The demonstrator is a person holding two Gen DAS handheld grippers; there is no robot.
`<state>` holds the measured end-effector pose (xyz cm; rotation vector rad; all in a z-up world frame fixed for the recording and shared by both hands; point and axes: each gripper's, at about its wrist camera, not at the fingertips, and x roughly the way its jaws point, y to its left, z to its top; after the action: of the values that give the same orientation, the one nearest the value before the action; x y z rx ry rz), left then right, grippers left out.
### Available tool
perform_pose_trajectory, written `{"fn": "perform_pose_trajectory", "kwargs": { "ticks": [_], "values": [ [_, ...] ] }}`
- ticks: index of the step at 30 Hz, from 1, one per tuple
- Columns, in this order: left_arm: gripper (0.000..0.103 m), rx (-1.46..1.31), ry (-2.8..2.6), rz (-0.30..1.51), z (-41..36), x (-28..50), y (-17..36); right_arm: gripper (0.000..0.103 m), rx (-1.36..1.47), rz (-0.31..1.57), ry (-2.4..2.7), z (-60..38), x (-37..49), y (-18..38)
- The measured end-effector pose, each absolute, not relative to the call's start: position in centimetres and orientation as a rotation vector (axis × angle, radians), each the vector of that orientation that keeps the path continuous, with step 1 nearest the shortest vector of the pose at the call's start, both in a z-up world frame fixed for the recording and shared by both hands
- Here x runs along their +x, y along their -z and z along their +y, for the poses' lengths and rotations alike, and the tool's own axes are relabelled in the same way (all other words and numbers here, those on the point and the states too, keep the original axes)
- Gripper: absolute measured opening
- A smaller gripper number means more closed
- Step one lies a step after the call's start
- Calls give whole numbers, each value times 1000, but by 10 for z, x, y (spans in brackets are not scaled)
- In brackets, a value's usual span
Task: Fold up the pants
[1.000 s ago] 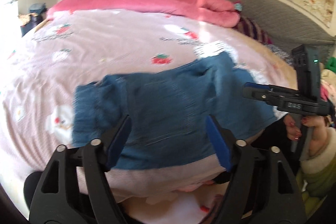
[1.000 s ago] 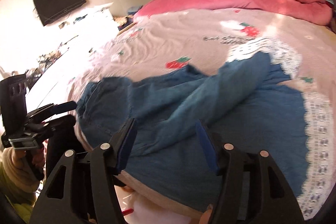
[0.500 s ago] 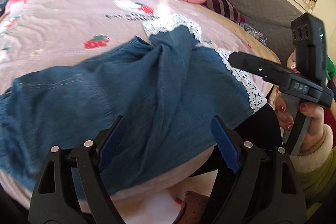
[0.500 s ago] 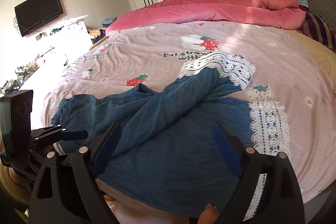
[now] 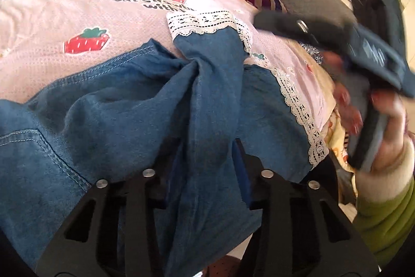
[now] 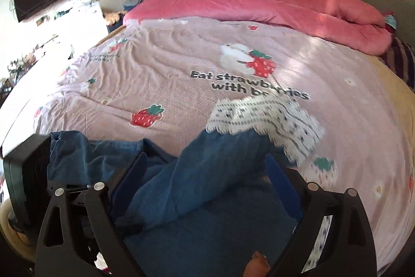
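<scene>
Left gripper closing on bunched leg of blue denim pants with white lace hems, crumpled at near edge of pink strawberry-print bedsheet.
Right gripper wide, nothing clamped. Risk: the pinch catches one layer only, so the leg twists when lifted.

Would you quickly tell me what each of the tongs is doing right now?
Left tongs: closing on a bunched fold of the blue pants.
Right tongs: open wide above the pants, gripping nothing.
</scene>
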<state>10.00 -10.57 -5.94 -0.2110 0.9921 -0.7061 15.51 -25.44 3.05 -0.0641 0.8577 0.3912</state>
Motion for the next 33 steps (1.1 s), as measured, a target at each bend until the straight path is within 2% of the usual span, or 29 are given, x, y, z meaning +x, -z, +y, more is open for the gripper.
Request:
{"fn": "perform_pose_trajectory", "kwargs": {
  "ticks": [5,10,12,13,14,15,17,18,27,30,33],
  "values": [
    [23,-228,753,970,-105,99,58,91,-183,990,-419,-227,235,-21],
    [23,-201,773,947,-109,93,56,91,-337,1185,-378,-199,303,19],
    [23,-190,772,947,-109,95,58,90,-398,1243,-382,-189,316,32],
    [23,-196,776,949,-108,96,59,86,-437,1272,-370,-184,321,39],
    [23,-201,779,952,-107,97,59,76,-465,1305,-365,-182,324,45],
    [23,-206,779,954,-106,99,60,34,-480,1334,-366,-180,325,50],
    [23,-211,780,956,-104,101,62,12,-470,1319,-367,-184,320,45],
    [23,-214,781,961,-103,102,63,9,-449,1301,-387,-187,316,39],
    [23,-211,783,958,-99,102,64,8,4,974,-471,-307,222,-56],
    [23,-182,783,946,-101,99,63,8,110,910,-447,-354,180,-63],
    [23,-157,795,938,-105,96,63,9,188,920,-415,-391,144,-42]
  ]
}}
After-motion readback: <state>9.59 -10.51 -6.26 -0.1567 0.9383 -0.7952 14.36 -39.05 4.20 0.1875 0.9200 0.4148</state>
